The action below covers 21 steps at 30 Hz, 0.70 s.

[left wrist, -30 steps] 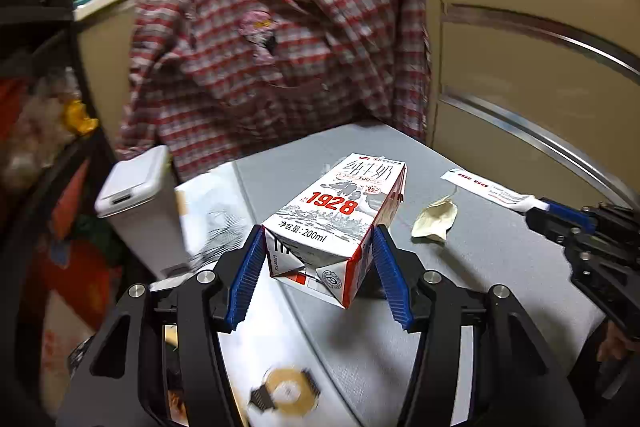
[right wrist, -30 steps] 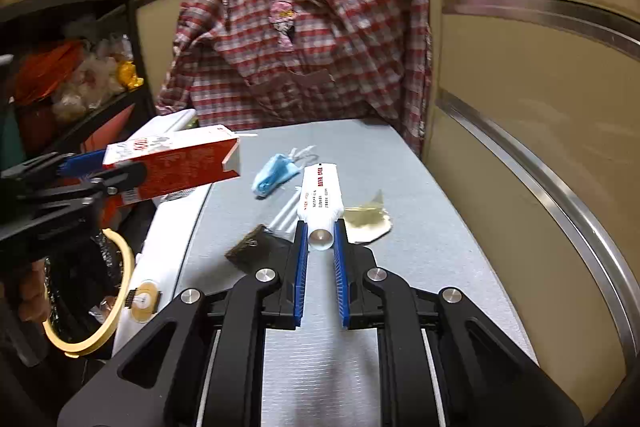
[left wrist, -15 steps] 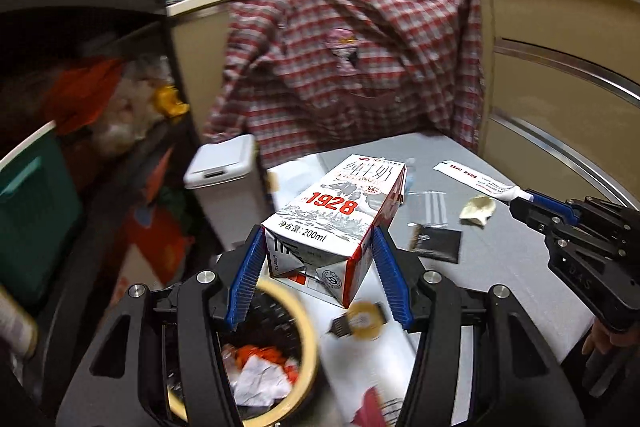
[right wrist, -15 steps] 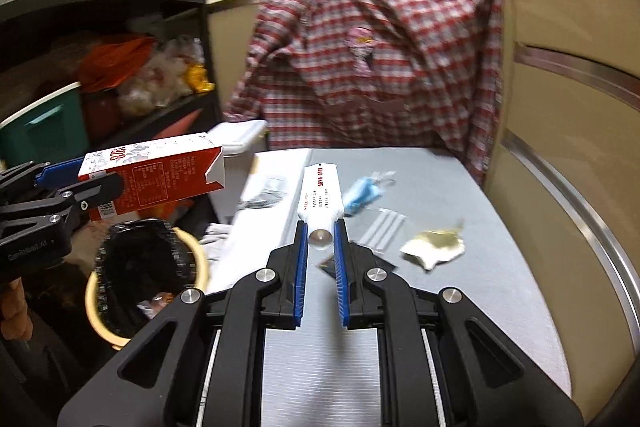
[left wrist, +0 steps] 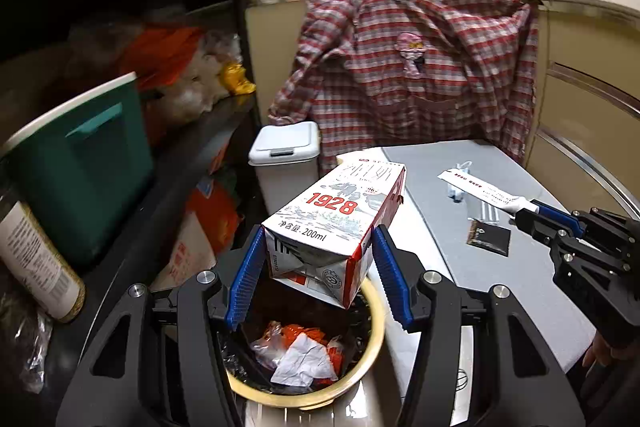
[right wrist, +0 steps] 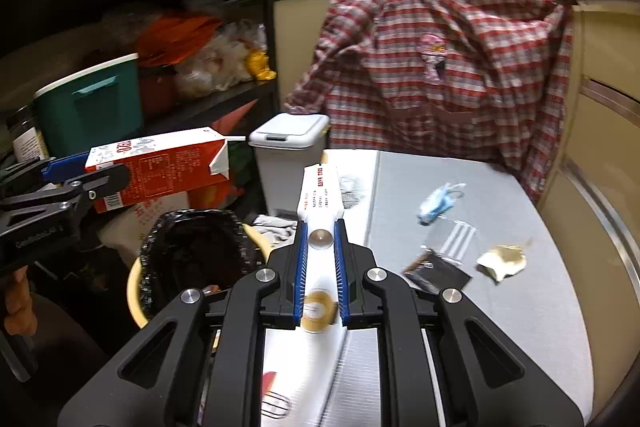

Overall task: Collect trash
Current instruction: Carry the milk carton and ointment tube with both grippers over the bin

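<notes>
Milk carton (left wrist: 340, 215): white/grey print, red "1928", red side panels. Tube (right wrist: 321, 193): white, red lettering. Gripper pads (left wrist: 249, 271) blue, bodies black. Trash bin (left wrist: 372, 323): cream-yellow rim, black liner. Lidded bin (left wrist: 286, 151) white. Shirt (left wrist: 420, 67): red/white/grey plaid. Tabletop (left wrist: 460, 267) grey. Storage box (left wrist: 92, 163) teal. Face mask (right wrist: 436, 203) light blue.

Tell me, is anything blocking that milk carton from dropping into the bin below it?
Nothing visible does. The milk carton, held in the left claw, hangs right above the open bin, which holds only some crumpled trash.
</notes>
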{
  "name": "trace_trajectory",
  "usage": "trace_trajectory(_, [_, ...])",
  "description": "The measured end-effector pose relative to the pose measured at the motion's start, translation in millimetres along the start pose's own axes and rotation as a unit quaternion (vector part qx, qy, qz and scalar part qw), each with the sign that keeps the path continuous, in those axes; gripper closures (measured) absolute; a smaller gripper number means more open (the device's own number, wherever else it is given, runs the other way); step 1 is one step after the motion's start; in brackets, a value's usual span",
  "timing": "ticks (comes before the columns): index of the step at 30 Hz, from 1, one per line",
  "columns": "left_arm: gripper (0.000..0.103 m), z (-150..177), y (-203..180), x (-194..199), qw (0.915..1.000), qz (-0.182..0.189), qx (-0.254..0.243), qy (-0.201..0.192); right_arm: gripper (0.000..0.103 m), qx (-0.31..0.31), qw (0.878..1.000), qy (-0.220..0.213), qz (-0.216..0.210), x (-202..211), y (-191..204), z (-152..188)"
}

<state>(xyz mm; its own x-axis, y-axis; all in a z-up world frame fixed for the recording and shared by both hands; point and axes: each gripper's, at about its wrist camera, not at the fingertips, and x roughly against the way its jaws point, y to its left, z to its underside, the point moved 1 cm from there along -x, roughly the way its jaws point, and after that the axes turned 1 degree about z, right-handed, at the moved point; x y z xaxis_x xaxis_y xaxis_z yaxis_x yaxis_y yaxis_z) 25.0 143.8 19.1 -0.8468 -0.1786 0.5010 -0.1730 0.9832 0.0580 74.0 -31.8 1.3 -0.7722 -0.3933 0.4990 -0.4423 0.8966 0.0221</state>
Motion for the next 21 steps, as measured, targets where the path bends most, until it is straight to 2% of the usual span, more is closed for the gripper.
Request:
trace_trajectory(12, [0.049, 19.9, 49.4, -7.1, 0.9982, -0.035, 0.049, 0.007, 0.090, 0.039, 0.998, 0.005, -0.045, -14.8, 66.5, -10.5])
trace_trajectory(21, [0.049, 30.0, 69.1, -22.8, 0.9965, -0.029, 0.076, 0.023, 0.090, 0.056, 0.997, 0.020, -0.054, -31.6, 92.8, -7.2])
